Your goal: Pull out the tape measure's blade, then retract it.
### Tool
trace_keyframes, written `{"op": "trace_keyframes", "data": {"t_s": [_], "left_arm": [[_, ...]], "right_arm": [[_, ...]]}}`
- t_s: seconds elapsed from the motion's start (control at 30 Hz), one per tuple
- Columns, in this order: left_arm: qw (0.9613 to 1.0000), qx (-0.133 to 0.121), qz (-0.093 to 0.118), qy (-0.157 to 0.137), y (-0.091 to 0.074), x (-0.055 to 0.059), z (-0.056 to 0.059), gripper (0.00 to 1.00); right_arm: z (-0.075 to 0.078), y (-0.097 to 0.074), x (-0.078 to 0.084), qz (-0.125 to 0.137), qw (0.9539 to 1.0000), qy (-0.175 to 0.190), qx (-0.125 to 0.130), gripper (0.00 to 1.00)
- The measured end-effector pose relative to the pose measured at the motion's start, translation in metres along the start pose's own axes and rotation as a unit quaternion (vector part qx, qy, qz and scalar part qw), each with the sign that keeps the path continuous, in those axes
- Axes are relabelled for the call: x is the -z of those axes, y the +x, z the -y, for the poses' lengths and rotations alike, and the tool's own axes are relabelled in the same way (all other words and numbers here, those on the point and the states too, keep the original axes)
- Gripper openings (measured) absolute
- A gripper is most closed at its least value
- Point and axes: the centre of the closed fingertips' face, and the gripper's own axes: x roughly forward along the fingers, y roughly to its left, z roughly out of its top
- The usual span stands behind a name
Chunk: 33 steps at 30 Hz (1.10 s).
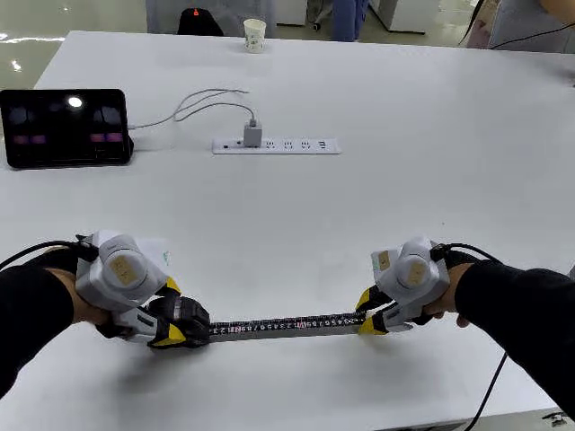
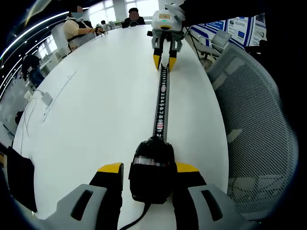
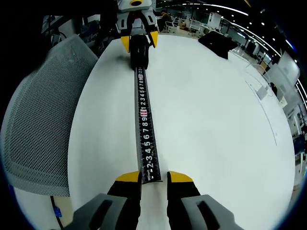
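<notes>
Closest to us in the head view are our two black sleeves [image 1: 27,310], low at 8 o'clock and 4 o'clock, and each hand holds a gripper.

We have the left gripper [image 1: 175,314] at 8 o'clock. Its yellow-tipped fingers [image 2: 111,168] are clamped on the black tape measure [image 1: 187,319], one finger on each side of it. In the left gripper view the tape measure sits tight between them at 6 o'clock.

From the tape measure the blade [image 1: 287,325] runs out straight toward 3 o'clock, just above the white counter [image 1: 359,197], with its numbers facing up.

We have the right gripper [image 1: 367,314] at 4 o'clock. Its fingers [image 3: 128,178] are close together and hold the end of the blade between them. In the right gripper view the blade goes from 6 o'clock up to the left gripper at 12 o'clock.

Farther off on the counter we see a dark tablet [image 1: 65,126] at 10 o'clock. A white power strip [image 1: 277,145] lies near the middle with a plug [image 1: 252,135] in it. A paper cup [image 1: 255,34] stands at 12 o'clock.

A grey mesh chair [image 3: 43,120] stands beside the counter.
</notes>
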Motion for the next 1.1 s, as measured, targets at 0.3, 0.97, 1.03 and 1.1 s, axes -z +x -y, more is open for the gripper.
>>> {"op": "trace_keyframes", "data": {"t_s": [0.3,0.97,1.03,1.1], "left_arm": [[0.9989,-0.022,0.01,-0.041,-0.012,0.003,-0.007,0.45],[0.9752,-0.093,0.085,-0.182,-0.036,0.005,-0.018,0.63],[0.9659,-0.103,0.1,-0.215,-0.04,0.008,-0.02,0.65],[0.9594,-0.114,0.11,-0.234,-0.043,0.013,-0.021,0.66]], "right_arm": [[0.001,-0.01,-0.002,0.018,0.9994,0.022,0.019,0.21],[0.005,-0.031,-0.002,0.091,0.9808,0.146,0.093,0.39],[0.006,-0.036,-0.004,0.113,0.9733,0.169,0.107,0.42],[0.006,-0.041,-0.002,0.126,0.9661,0.188,0.124,0.43]]}}
